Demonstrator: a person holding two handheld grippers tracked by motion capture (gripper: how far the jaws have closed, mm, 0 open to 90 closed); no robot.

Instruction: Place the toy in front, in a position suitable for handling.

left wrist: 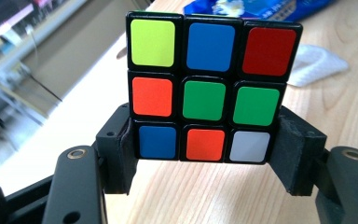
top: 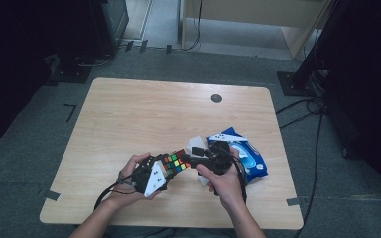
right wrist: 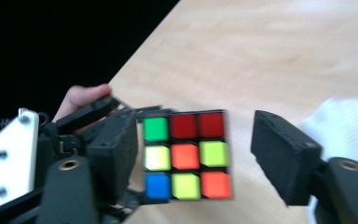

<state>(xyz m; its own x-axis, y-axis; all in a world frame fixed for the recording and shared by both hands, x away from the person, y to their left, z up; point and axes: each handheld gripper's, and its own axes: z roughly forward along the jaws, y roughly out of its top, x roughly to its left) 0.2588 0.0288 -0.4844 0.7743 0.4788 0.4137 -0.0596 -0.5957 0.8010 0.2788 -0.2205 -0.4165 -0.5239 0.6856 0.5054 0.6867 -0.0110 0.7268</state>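
A scrambled colour cube [top: 174, 162] hangs above the near middle of the wooden table [top: 129, 119], between my two hands. In the left gripper view the left gripper [left wrist: 204, 149] is shut on the cube [left wrist: 204, 88], with both pads pressing the sides of its lowest row. The left gripper [top: 168, 167] comes in from the left in the high view, and the right gripper [top: 184, 159] meets it from the right. In the right gripper view the cube [right wrist: 185, 155] sits between the jaws of the right gripper [right wrist: 200, 154]. Its right-hand pad [right wrist: 279, 156] stands clear of the cube, so it is open.
A blue packet [top: 245, 153] lies just right of my hands, with a crumpled white cloth [top: 197, 145] beside it. A small dark round cap [top: 217, 98] sits in the table top near the far edge. Cables trail on the floor at the right.
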